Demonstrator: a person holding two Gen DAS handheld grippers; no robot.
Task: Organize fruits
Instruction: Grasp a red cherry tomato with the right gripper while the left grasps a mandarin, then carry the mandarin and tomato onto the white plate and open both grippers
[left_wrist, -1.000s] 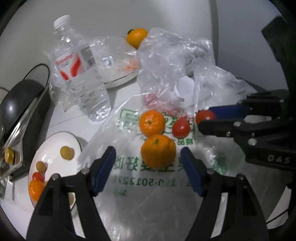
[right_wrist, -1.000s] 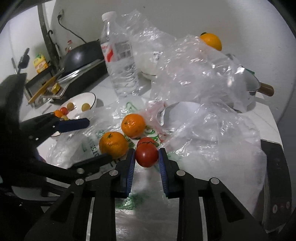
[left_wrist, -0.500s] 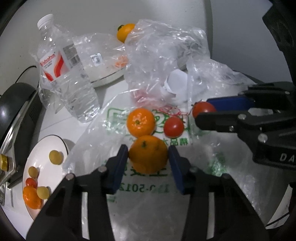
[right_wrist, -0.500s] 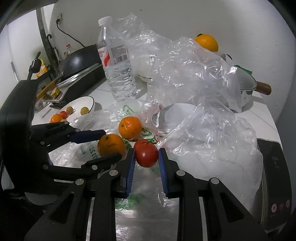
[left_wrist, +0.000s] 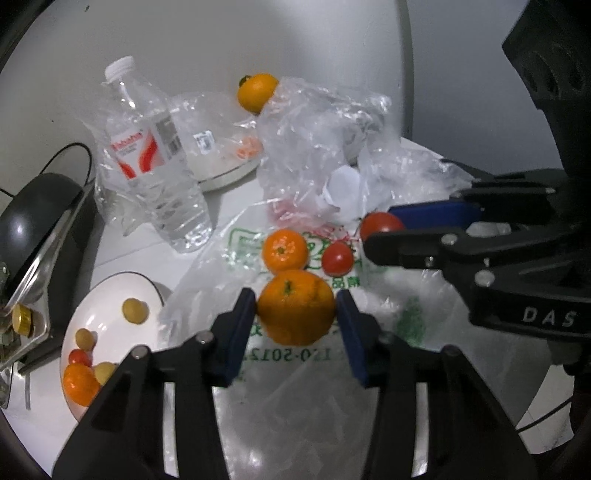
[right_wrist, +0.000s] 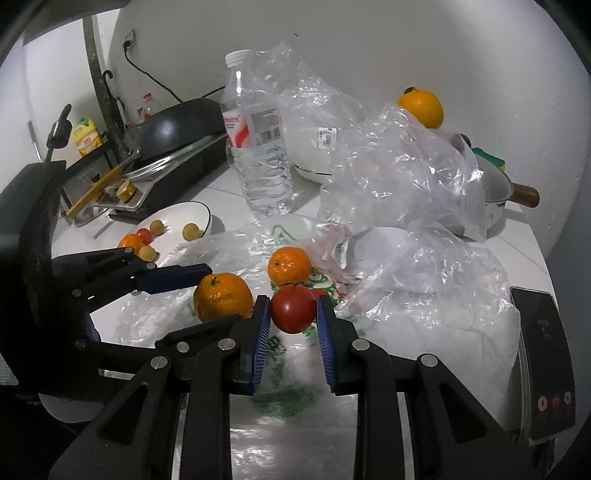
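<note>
My left gripper (left_wrist: 295, 308) is shut on a large orange (left_wrist: 295, 307) and holds it above the printed plastic bag (left_wrist: 295, 373). My right gripper (right_wrist: 292, 309) is shut on a red tomato (right_wrist: 293, 308); it also shows in the left wrist view (left_wrist: 380, 226). A smaller orange (left_wrist: 284, 249) and a second tomato (left_wrist: 337, 258) lie on the bag. A white plate (left_wrist: 110, 295) at the left holds an orange, a small tomato and several yellow fruits. Another orange (left_wrist: 256, 91) sits at the back.
A water bottle (left_wrist: 147, 155) stands left of centre. Crumpled clear bags (left_wrist: 317, 147) cover a bowl and a pot (right_wrist: 495, 192) behind the fruit. A black wok (right_wrist: 173, 129) on a stove is at far left. A black scale (right_wrist: 543, 369) lies at right.
My left gripper closed from wide open onto the large orange and lifted it. My right gripper kept hold of the tomato and rose a little.
</note>
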